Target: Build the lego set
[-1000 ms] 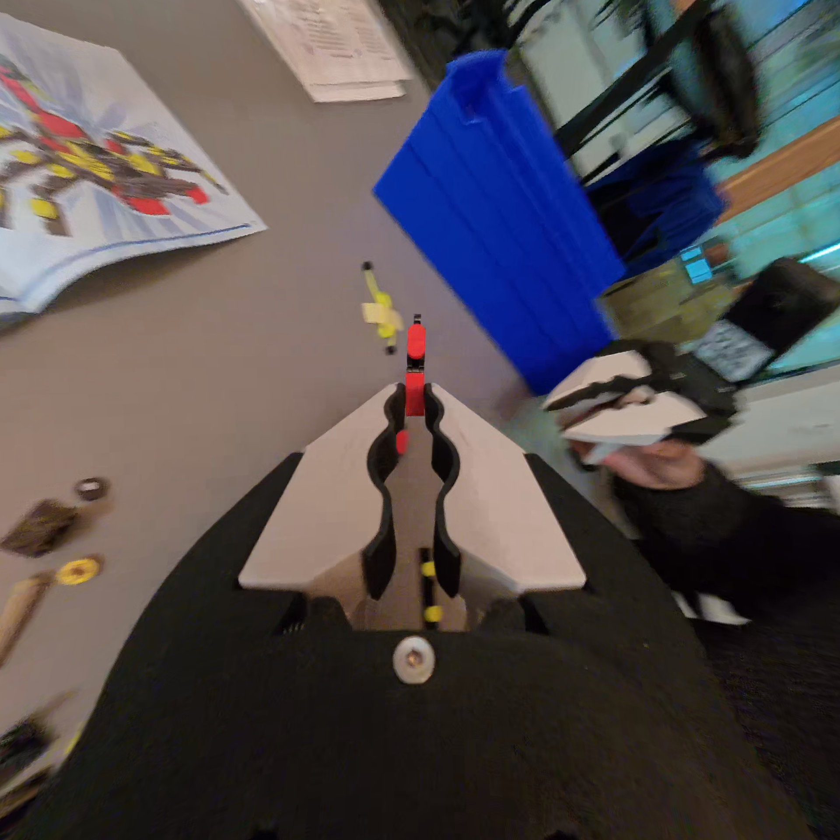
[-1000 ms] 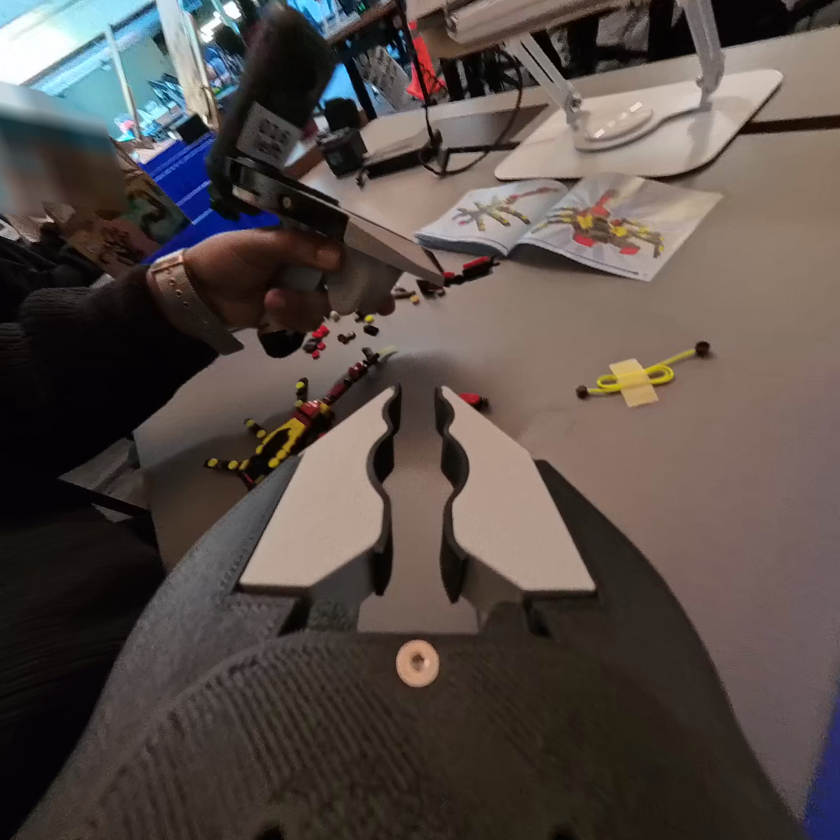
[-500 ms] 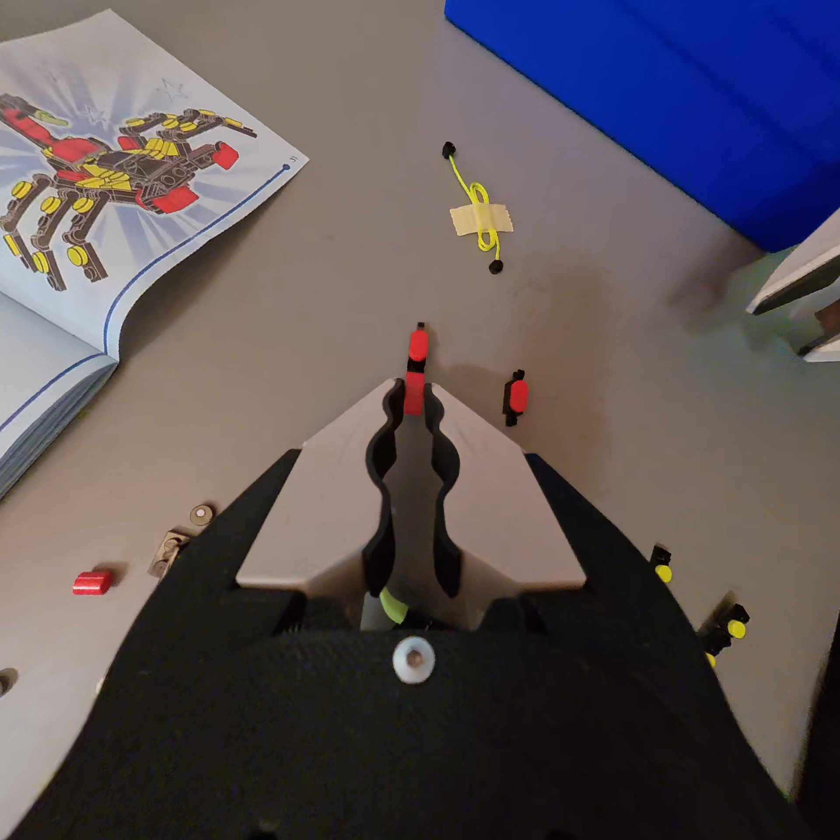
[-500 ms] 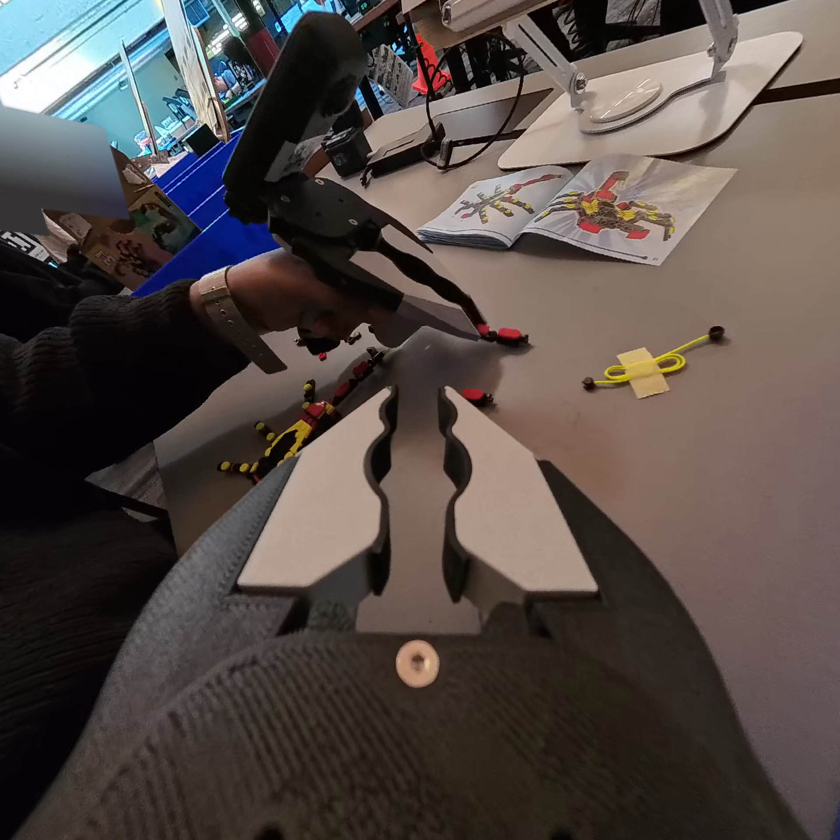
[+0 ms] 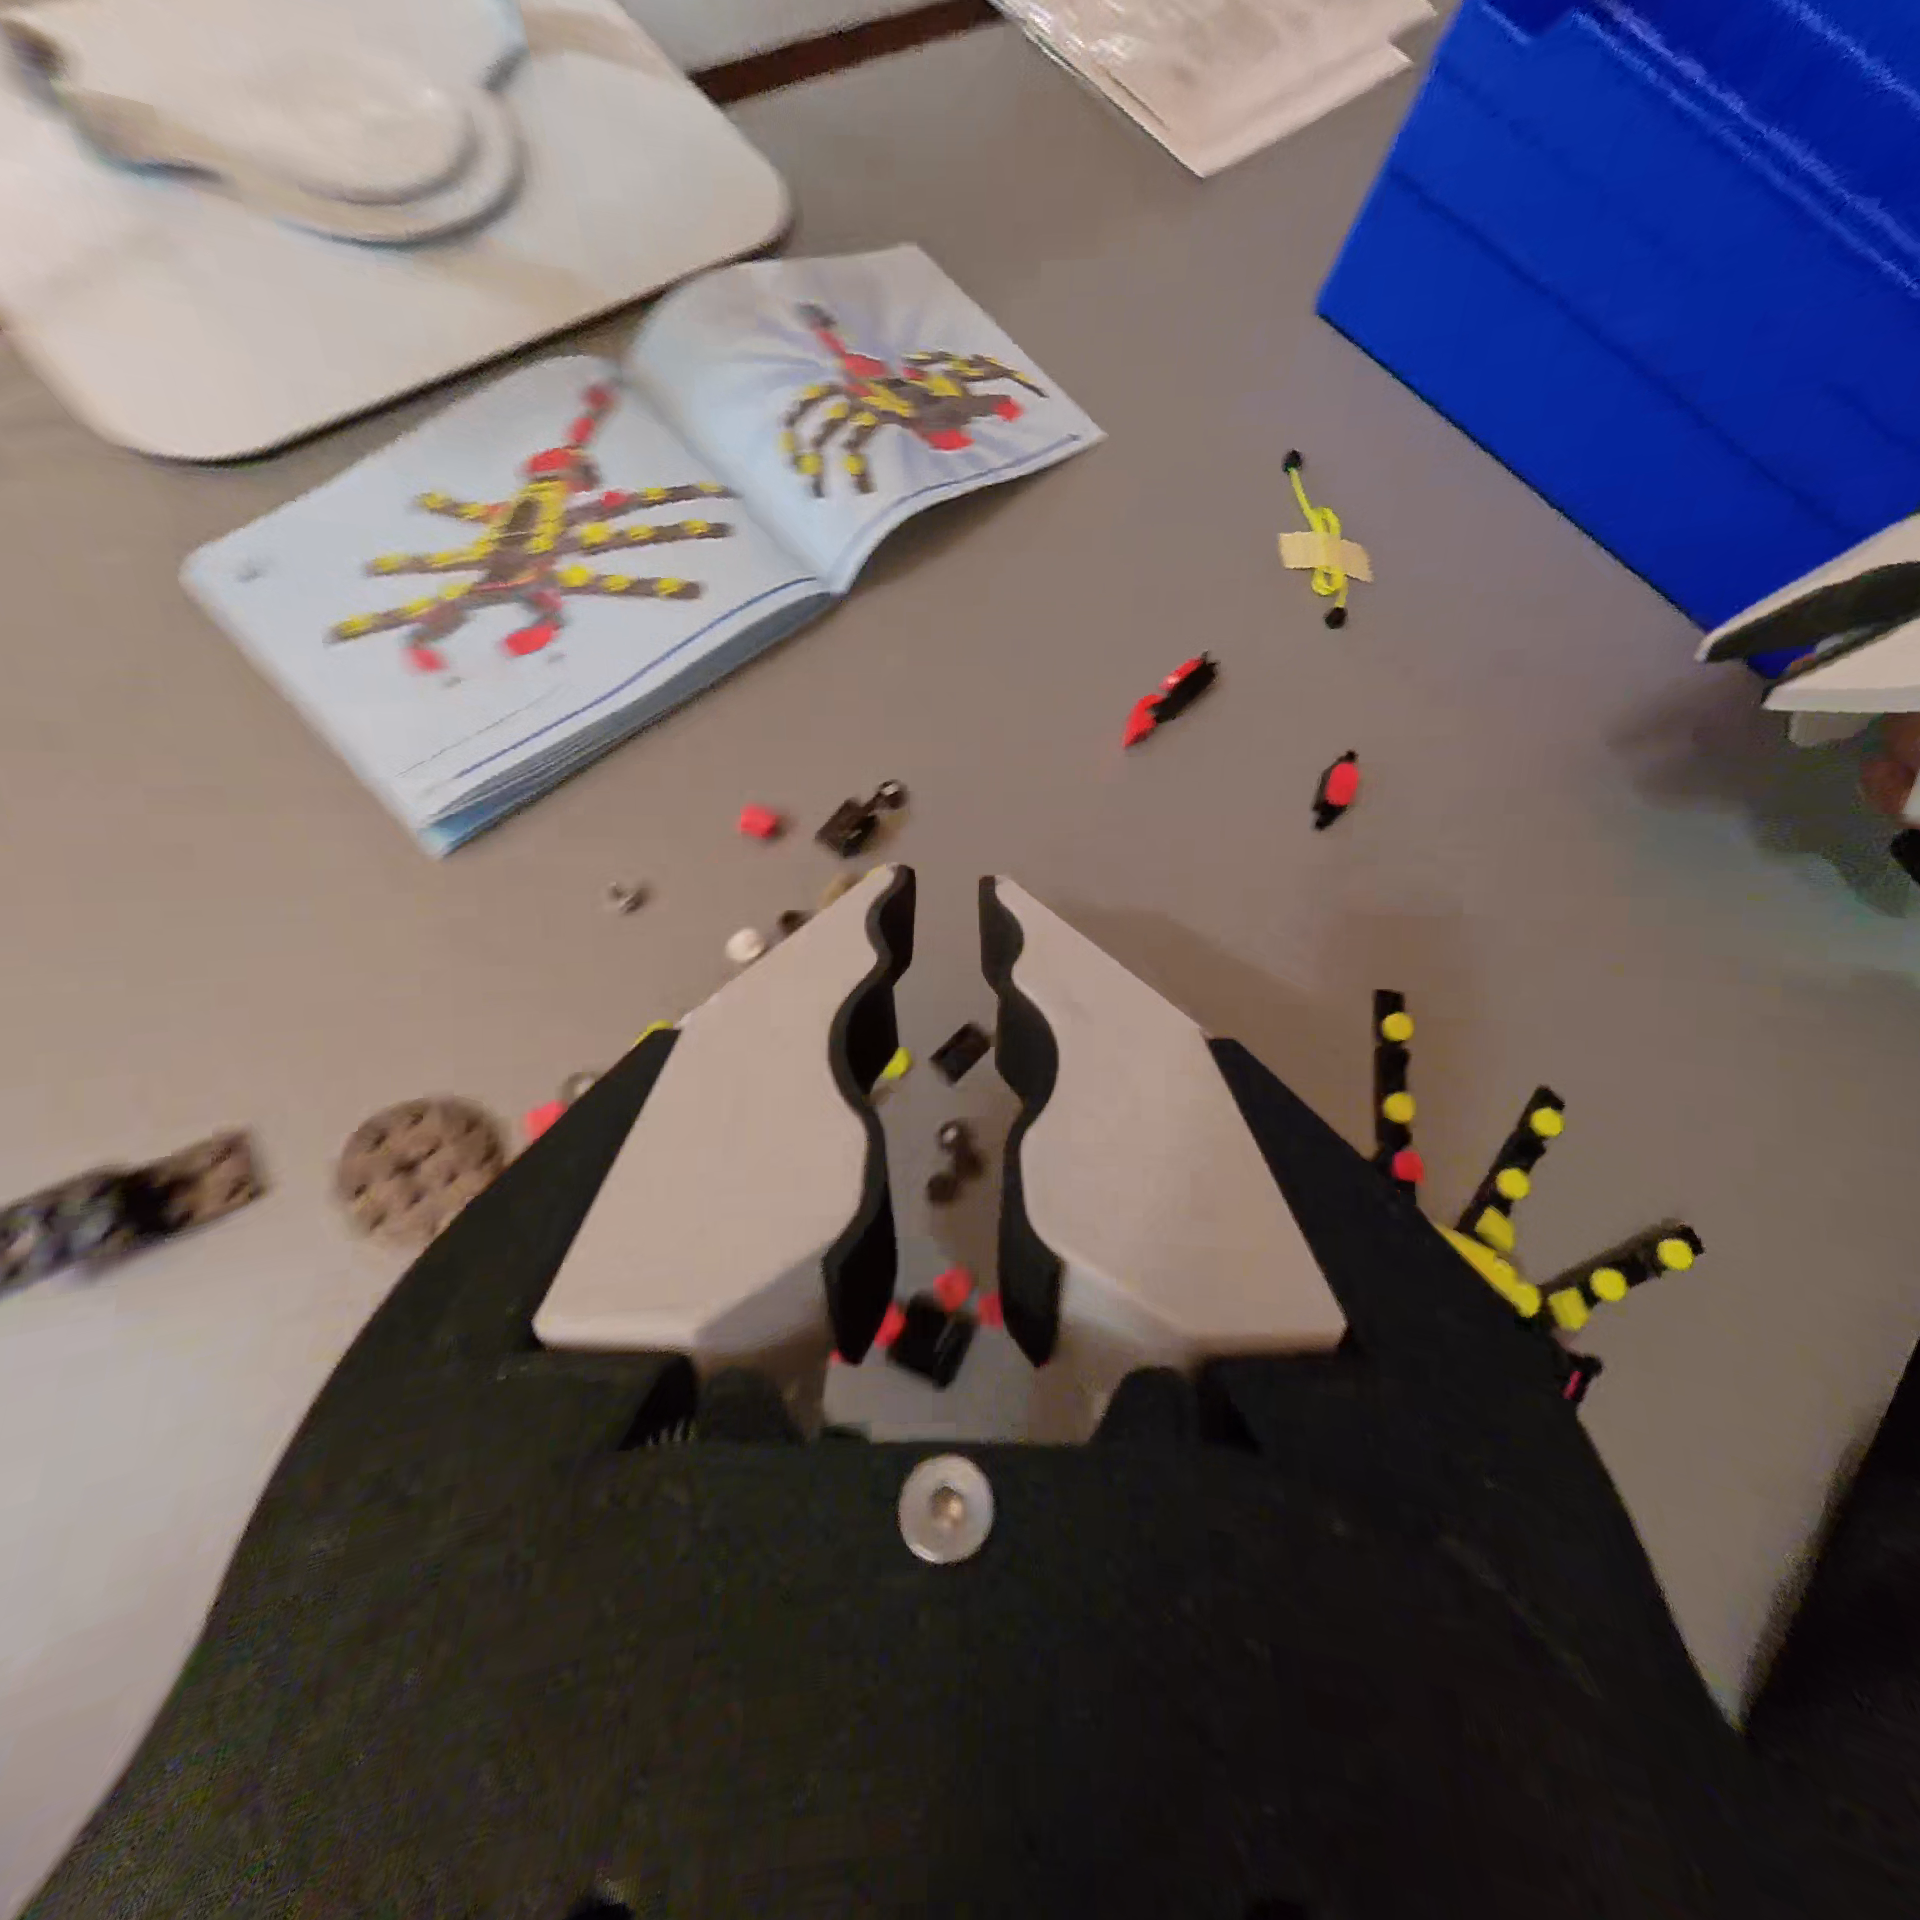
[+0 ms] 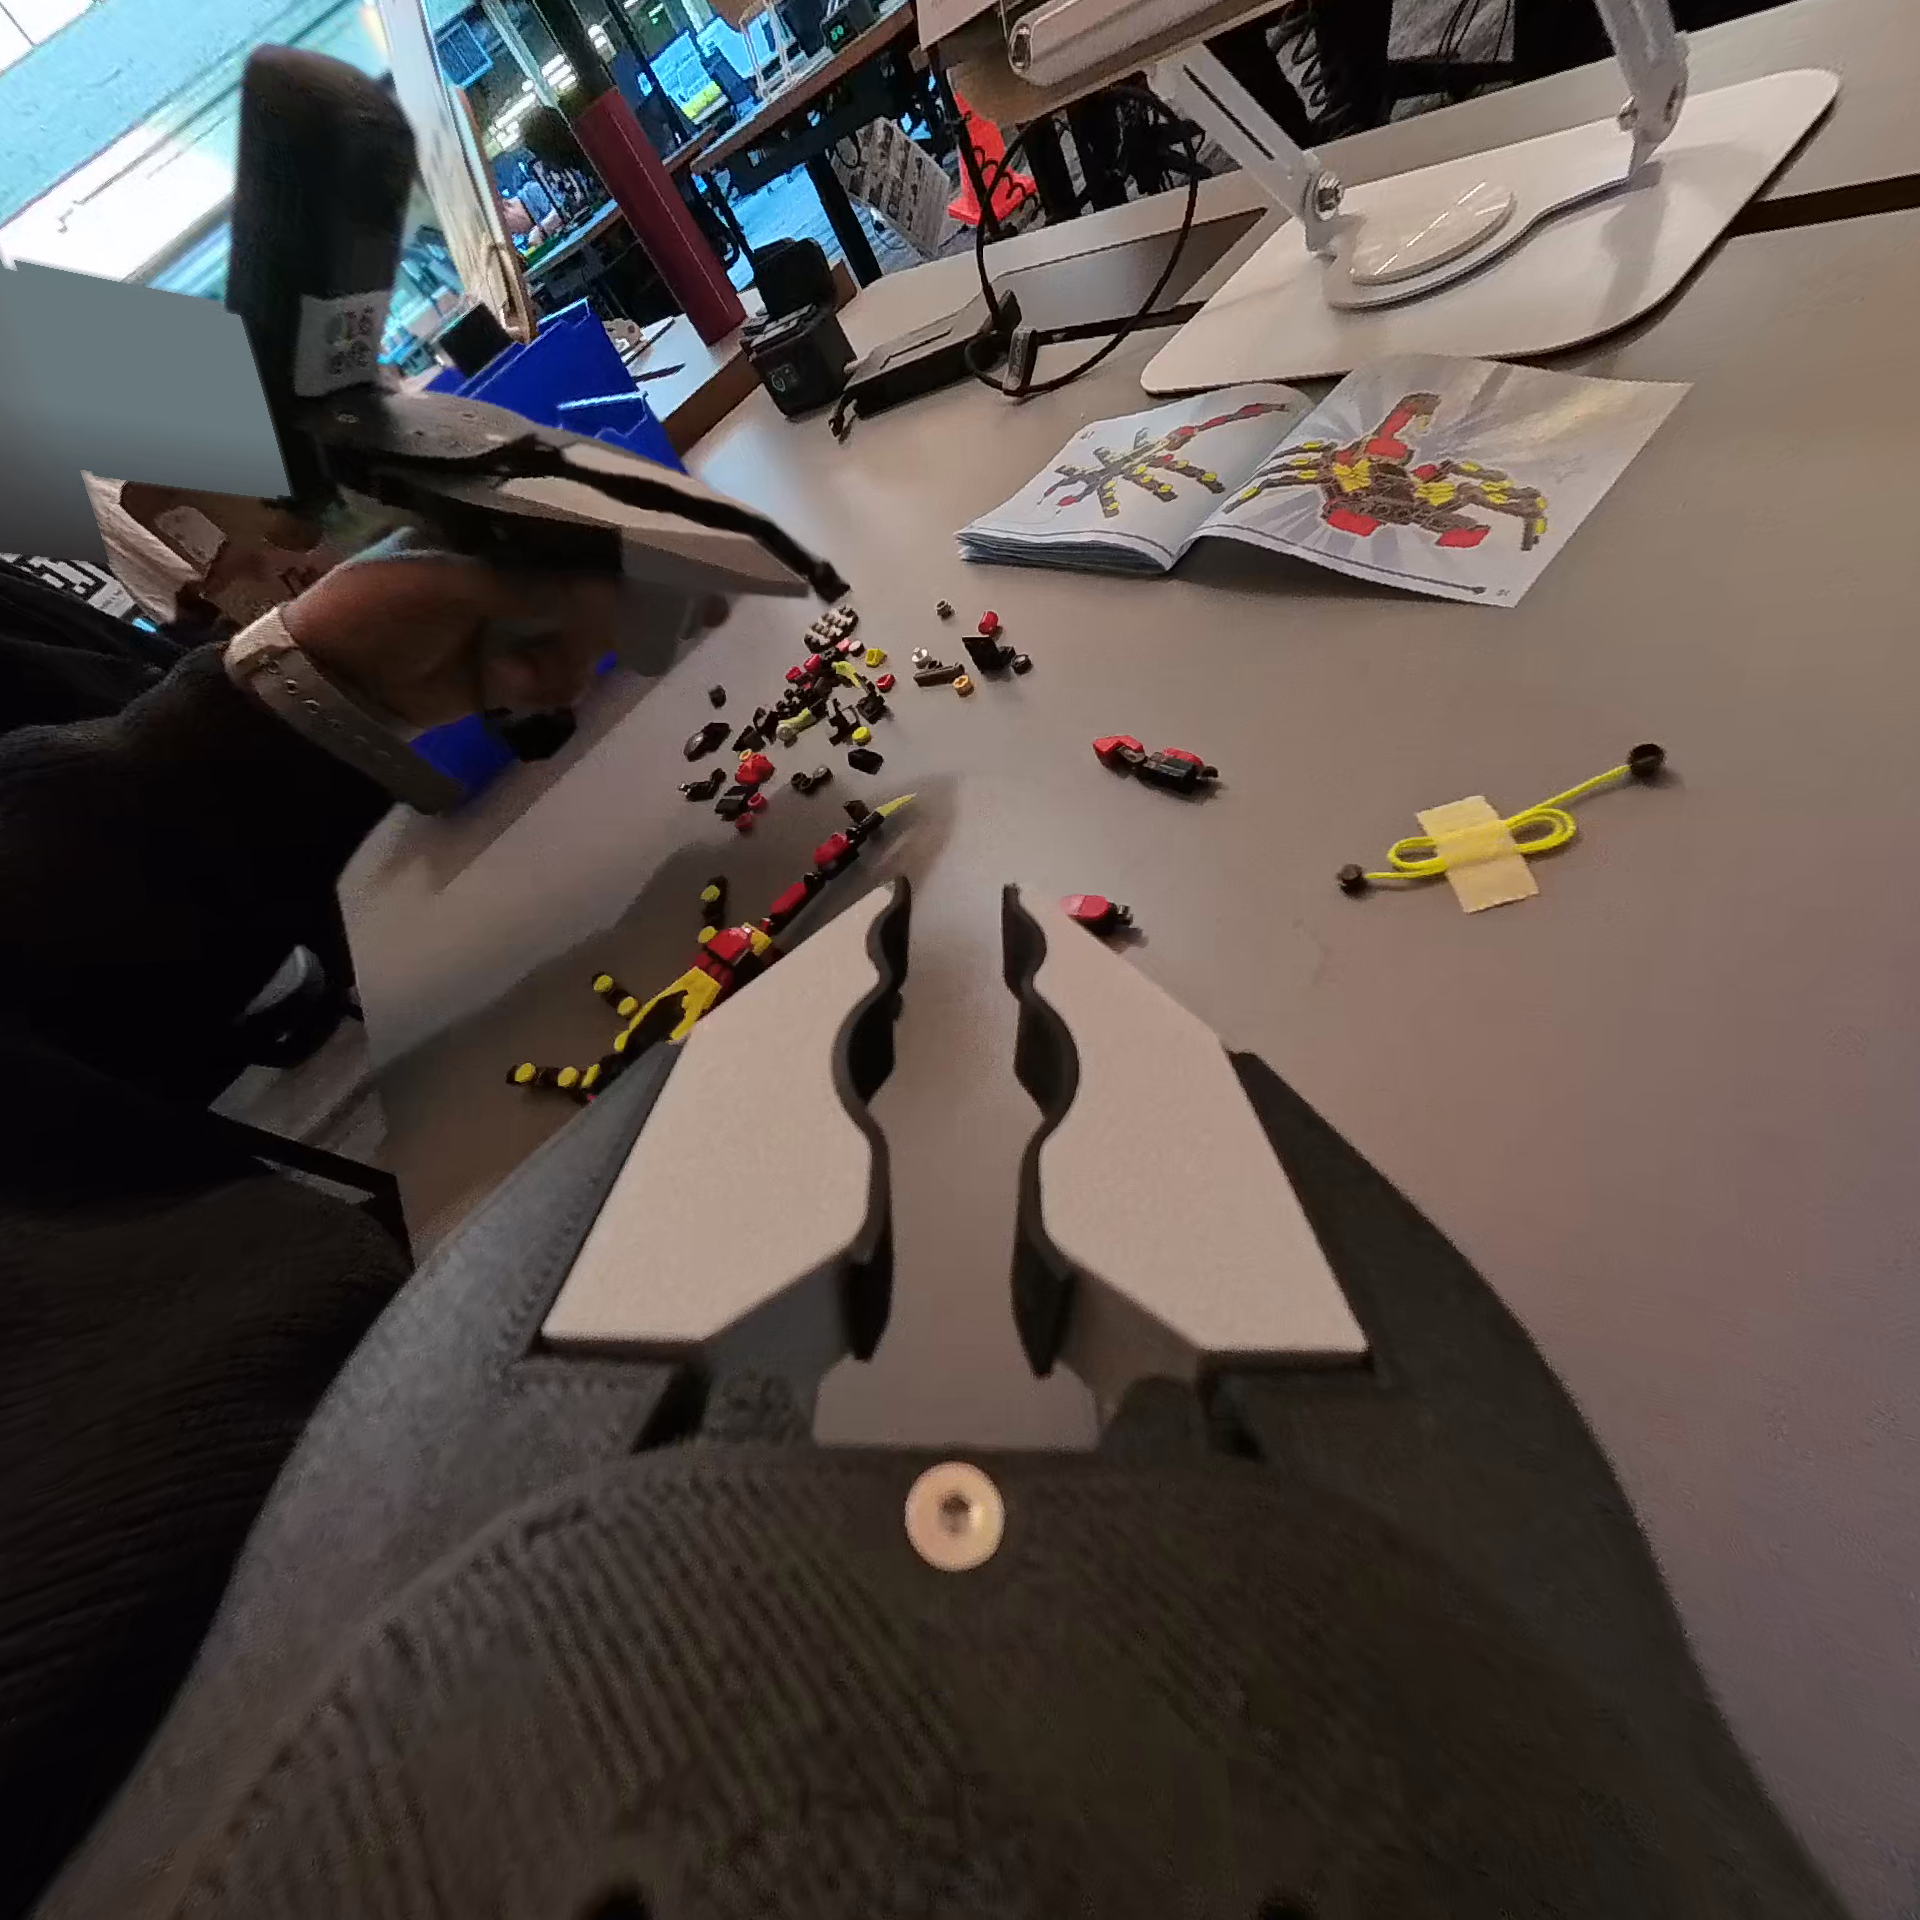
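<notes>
One open instruction booklet [image 6: 1320, 488] lies on the table [image 6: 1558, 1039]. One taped yellow cord [image 6: 1475, 844], one blue bin [image 5: 1662, 291]. Two tools: left tool [image 5: 945, 894], right tool [image 6: 954, 899].

- Grey table [image 6: 1558, 1091] with an open instruction booklet [image 6: 1320, 488].
- Scattered loose lego pieces [image 6: 821, 707] near a partly built red, yellow and black model [image 6: 717, 966].
- Taped yellow cord [image 6: 1486, 842].
- White stand base [image 6: 1475, 229].
- Blue bin [image 5: 1683, 281].

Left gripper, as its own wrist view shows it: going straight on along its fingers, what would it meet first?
Probably the small black lego piece on the grey table just beyond the open left gripper; depth is unclear, so it may pass above.
</notes>
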A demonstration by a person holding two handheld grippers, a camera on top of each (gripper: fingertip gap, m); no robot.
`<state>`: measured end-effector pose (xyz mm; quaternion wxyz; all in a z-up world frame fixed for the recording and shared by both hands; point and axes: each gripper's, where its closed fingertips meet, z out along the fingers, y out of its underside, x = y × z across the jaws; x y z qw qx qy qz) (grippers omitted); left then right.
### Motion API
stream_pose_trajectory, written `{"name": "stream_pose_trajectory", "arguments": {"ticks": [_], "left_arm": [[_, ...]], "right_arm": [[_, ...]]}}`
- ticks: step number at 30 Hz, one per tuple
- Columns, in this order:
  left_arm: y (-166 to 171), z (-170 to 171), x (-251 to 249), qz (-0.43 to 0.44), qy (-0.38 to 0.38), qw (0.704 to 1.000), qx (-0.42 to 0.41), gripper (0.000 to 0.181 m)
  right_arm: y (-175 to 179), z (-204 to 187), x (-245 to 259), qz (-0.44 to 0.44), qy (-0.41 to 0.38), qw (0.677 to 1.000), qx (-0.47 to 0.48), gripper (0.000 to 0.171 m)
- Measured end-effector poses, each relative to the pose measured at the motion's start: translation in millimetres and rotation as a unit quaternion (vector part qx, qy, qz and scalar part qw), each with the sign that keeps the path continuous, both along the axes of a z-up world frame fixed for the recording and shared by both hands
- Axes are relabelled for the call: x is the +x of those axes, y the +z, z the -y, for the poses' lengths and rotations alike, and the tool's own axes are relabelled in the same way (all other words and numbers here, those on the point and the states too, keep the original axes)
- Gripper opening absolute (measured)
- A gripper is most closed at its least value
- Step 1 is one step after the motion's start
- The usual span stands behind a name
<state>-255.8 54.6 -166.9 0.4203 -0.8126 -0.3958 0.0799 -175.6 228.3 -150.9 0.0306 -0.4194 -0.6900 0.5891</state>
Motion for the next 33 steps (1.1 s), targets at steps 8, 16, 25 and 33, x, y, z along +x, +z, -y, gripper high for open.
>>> {"name": "stream_pose_trajectory", "arguments": {"ticks": [8,16,25,33], "left_arm": [[-15.7,-39.0,8.2,0.021,-0.059,0.998,0.009,0.017],[-58.9,-109.4,-19.8,-0.030,-0.138,0.977,-0.160,0.022],[-67.7,-114.3,-13.2,-0.020,-0.162,0.971,-0.175,0.015],[-63.9,-116.9,-9.6,-0.052,-0.176,0.966,-0.180,0.005]], "right_arm": [[-2.6,9.5,-1.4,-0.004,0.011,1.000,0.014,0.015],[-3.5,17.0,1.5,-0.019,0.027,0.999,0.033,0.015],[-0.1,12.4,-1.1,-0.003,0.021,1.000,0.002,0.016],[-1.2,11.5,-1.7,-0.003,0.019,1.000,0.005,0.017]]}}
